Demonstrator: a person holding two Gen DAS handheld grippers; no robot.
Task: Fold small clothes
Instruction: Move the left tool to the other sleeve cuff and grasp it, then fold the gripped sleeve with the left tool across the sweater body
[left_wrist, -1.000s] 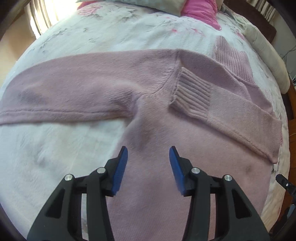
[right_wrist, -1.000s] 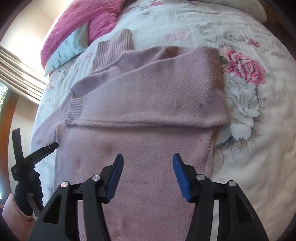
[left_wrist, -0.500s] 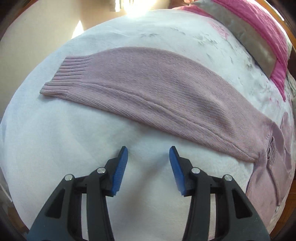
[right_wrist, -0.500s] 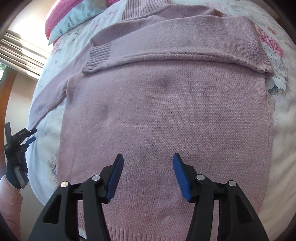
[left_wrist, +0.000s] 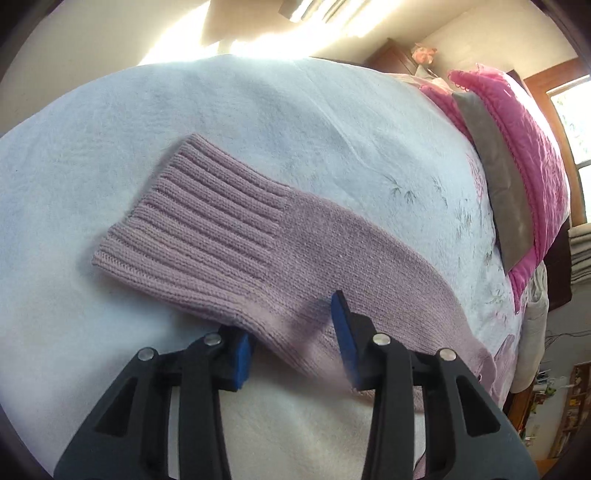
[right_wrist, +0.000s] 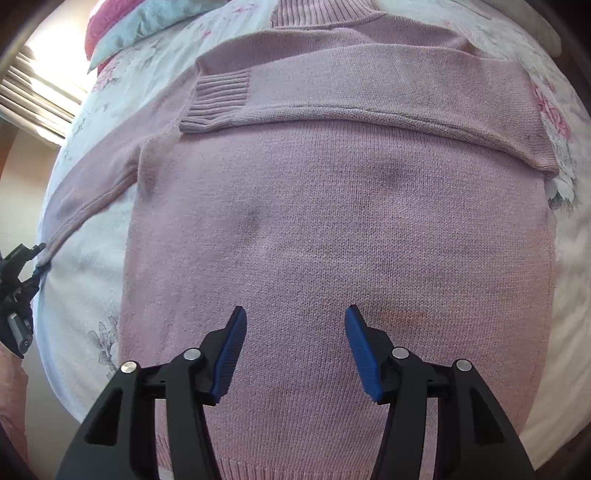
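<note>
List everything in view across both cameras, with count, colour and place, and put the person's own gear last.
sweater: one, dusty pink, spread flat on the bed, one sleeve folded across its chest
outstretched sleeve: one, pink with a ribbed cuff, lying on the bedspread, its near edge between the left fingers
bedspread: one, white with faint floral print, covering the bed
pink pillow: one, bright pink, at the head of the bed
grey cushion: one, grey, lying against the pink pillow
curtain: one, pale, by the window at the far left of the right view
left gripper: one, black with blue fingers, open around the sleeve edge
right gripper: one, black with blue fingers, open over the sweater's lower body
</note>
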